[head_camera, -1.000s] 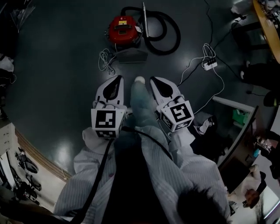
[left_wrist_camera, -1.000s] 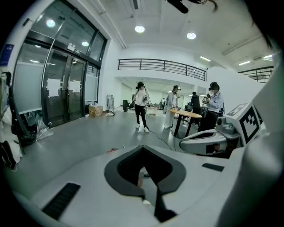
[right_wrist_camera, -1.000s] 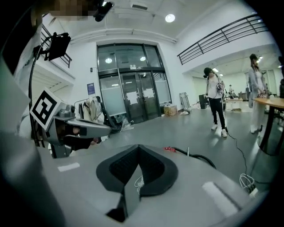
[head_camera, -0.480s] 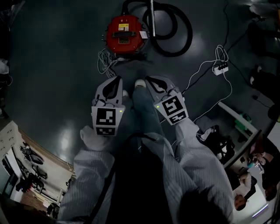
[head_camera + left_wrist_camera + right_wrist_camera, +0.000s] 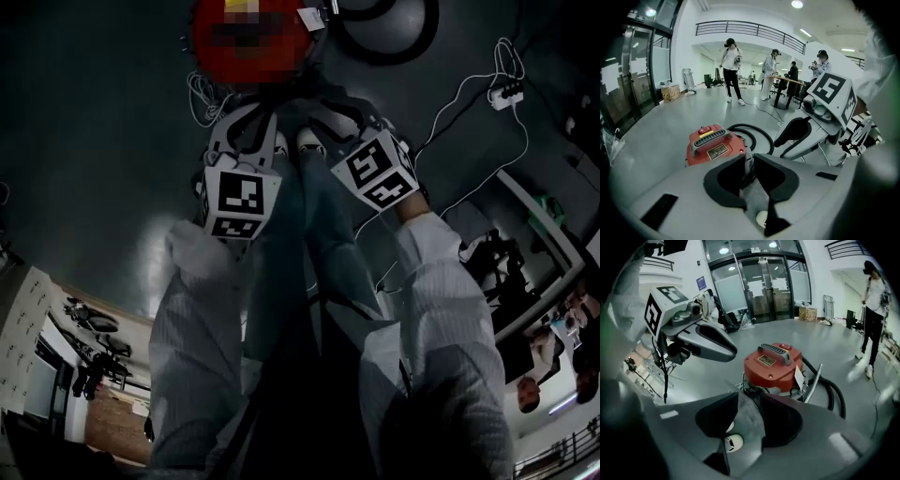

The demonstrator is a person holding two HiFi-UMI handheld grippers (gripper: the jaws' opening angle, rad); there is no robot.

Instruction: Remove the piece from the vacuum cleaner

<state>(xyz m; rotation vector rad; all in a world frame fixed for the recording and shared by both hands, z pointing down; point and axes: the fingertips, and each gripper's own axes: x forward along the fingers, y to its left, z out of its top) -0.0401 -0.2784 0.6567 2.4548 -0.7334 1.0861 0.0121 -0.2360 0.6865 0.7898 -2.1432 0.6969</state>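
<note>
The red vacuum cleaner [image 5: 715, 145] stands out on the grey floor [image 5: 656, 131], well apart from its edge by the glass doors [image 5: 764, 282]. Just short of it we hold both tongs empty. The left gripper [image 5: 749, 158] has its jaws opening from a narrow slit, and the right gripper [image 5: 749, 399] has its jaws opening wider, touching nothing.

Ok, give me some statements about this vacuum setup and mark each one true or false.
1. The vacuum cleaner is red. True.
2. Its black hose lies on the floor beside it. True.
3. The right gripper is clamped on the vacuum cleaner. False: its fingers are opening with nothing between them, short of the machine.
4. The white power strip sits on top of the vacuum cleaner. False: it lies on the floor, apart from it.
</note>
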